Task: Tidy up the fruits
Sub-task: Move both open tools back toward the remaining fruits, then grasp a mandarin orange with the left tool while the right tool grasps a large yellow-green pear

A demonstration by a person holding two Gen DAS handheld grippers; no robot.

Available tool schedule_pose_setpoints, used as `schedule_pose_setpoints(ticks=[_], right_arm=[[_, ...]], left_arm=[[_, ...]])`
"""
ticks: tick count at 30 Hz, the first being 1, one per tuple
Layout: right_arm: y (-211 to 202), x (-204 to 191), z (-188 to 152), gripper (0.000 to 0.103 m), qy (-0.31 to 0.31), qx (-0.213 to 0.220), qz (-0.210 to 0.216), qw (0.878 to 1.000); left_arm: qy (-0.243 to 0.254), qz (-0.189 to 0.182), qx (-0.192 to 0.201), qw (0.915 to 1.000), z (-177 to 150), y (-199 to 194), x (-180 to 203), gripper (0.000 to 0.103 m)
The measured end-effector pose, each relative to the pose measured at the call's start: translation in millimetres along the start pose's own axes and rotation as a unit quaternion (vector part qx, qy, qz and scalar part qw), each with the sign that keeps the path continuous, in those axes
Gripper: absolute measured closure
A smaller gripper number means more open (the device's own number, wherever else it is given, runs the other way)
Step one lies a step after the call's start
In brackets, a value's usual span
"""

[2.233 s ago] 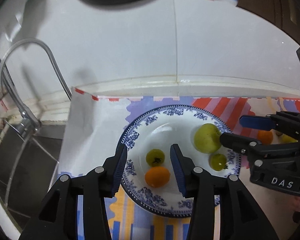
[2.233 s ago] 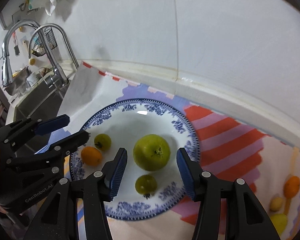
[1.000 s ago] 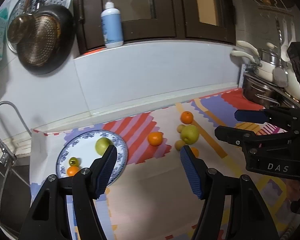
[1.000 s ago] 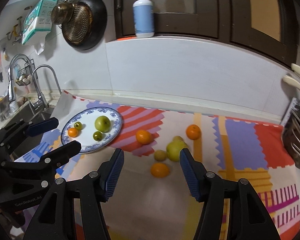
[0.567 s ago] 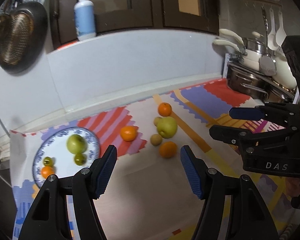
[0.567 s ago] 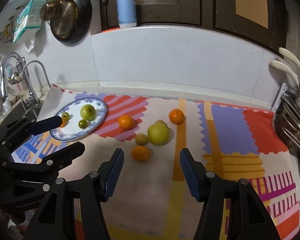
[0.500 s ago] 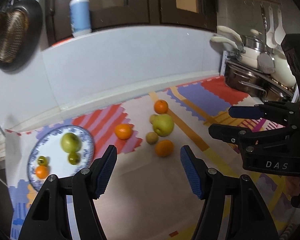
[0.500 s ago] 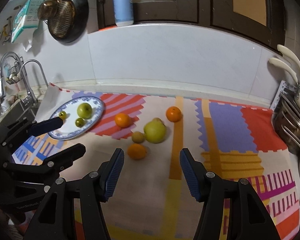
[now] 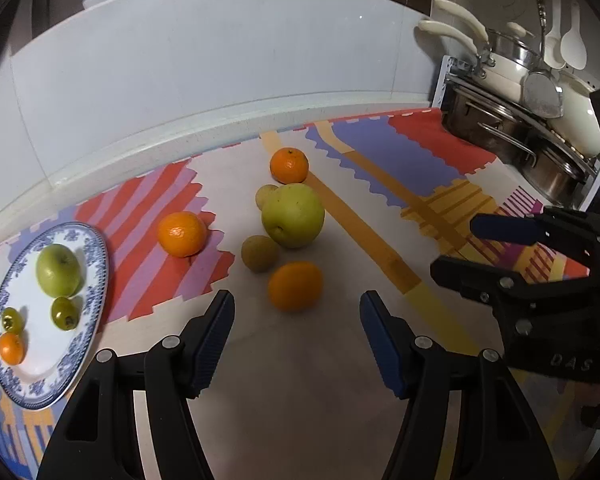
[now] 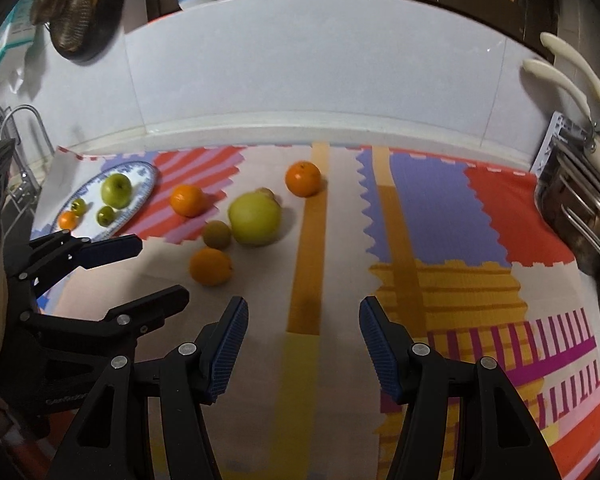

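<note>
Both my left gripper [image 9: 296, 338] and right gripper [image 10: 302, 340] hang apart and empty, the nearest orange [image 9: 295, 286] just ahead of the left one.

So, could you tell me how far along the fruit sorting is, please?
Done: four fruits lie on the blue-patterned white plate. In hand: nothing; the left hand-held gripper and right hand-held gripper are open and empty. Left: six loose fruits on the colourful mat, the orange nearest.
</note>
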State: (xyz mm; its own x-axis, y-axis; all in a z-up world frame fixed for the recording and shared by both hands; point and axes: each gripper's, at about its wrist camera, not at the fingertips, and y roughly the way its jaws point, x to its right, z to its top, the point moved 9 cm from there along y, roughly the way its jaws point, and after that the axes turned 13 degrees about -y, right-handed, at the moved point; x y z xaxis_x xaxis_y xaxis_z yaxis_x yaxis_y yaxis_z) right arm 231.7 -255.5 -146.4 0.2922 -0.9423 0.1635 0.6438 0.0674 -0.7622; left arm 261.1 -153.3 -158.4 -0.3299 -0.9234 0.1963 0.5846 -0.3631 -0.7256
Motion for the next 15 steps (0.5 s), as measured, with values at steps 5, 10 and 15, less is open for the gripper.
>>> schedule_pose_setpoints(ticks=[5, 10, 15], right_arm=[[13.6, 4.3, -4.2, 0.044, 0.005, -0.012, 0.004, 1.000], [22.2, 6.5, -4.5, 0.044, 0.007, -0.018, 0.005, 1.000], [30.2, 6.2, -3.3, 0.044, 0.006, -0.023, 0.009, 1.000]], left_arm=[[-0.001, -0.001, -0.012, 0.9999, 1.1, 16.0, -0.8, 0.043], [-0.005, -0.003, -0.024, 0.9997, -0.7, 27.8, -2.4, 0.049], [-0.007, -0.002, -0.028, 0.9996, 0.0, 35.3, -3.7, 0.058]])
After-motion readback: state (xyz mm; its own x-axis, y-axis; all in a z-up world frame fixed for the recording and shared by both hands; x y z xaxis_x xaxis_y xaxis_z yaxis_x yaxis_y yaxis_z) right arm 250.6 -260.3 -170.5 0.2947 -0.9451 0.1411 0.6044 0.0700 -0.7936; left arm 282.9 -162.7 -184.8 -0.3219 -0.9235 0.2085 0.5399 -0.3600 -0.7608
